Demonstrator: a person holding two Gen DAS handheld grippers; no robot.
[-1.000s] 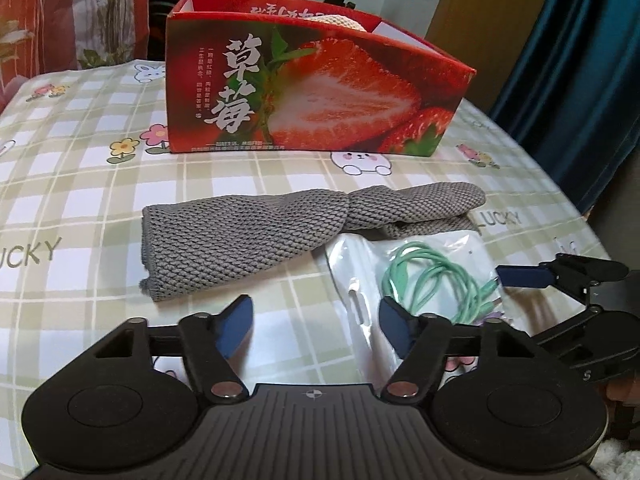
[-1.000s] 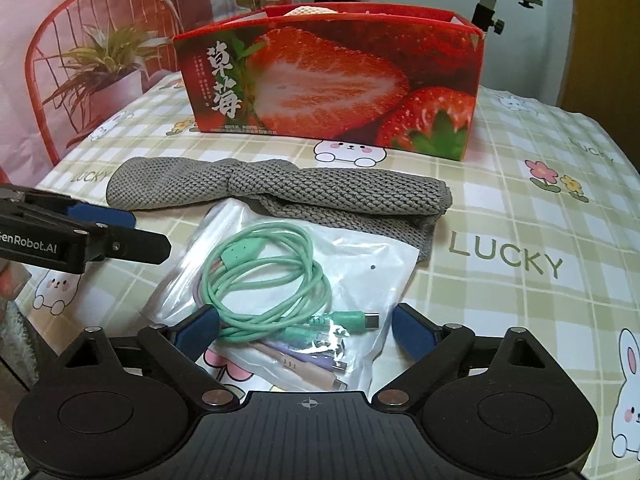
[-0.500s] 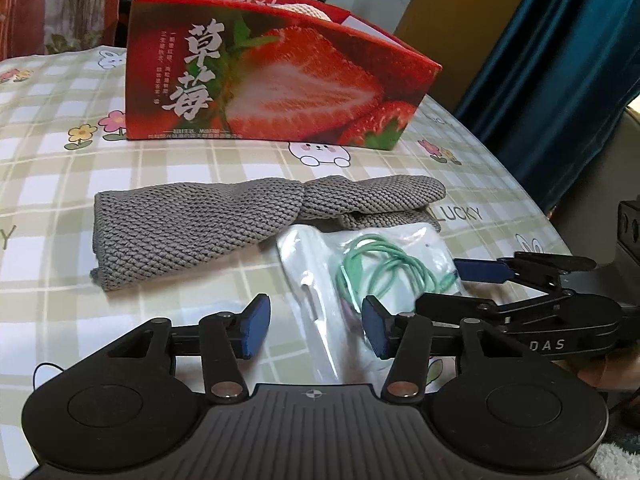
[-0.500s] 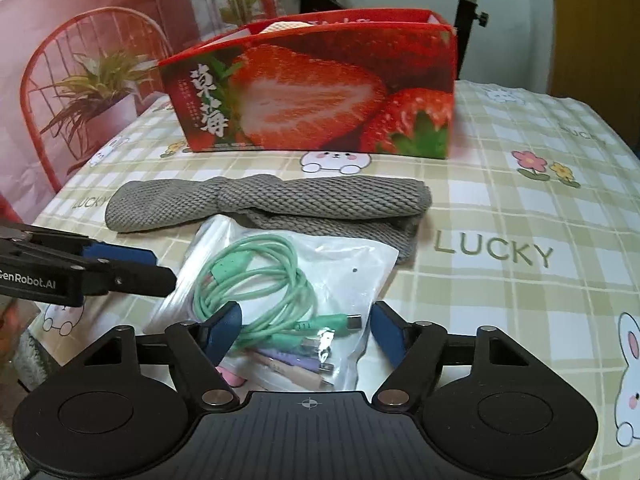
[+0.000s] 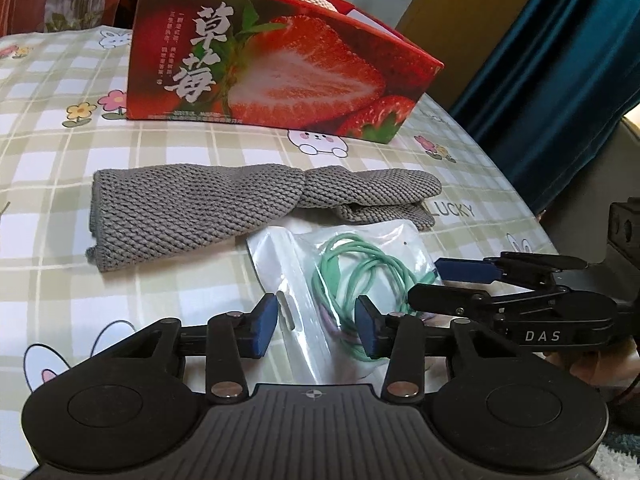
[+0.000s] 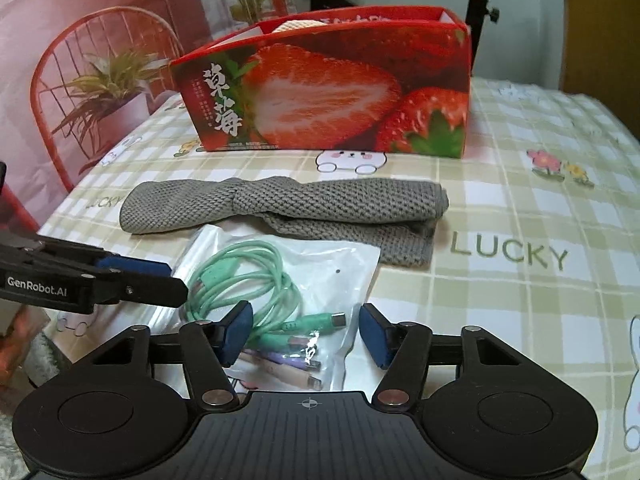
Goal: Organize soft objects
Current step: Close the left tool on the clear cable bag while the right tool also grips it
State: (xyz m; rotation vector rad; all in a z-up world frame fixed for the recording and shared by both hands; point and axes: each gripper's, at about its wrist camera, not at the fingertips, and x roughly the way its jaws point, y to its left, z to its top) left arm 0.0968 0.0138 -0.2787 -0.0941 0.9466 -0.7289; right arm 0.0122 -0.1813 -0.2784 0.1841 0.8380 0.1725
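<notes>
On the checked tablecloth (image 6: 520, 216), near its front edge, both grippers (left gripper (image 5: 316, 330), right gripper (image 6: 306, 334)) are closing, jaws still spread, around the cable bag (image 6: 320, 280); next comes a firm pinch.

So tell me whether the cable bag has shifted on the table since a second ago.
No. The cable bag keeps its far edge overlapping the grey knitted cloth, same as earlier; only the cameras moved.

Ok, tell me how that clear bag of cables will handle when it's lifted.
The clear bag is thin glossy film, so it will probably feel slippery and sag between pinch points. The coiled green cable and plugs inside look loose, so they will likely slide toward the lower end. It seems light.
</notes>
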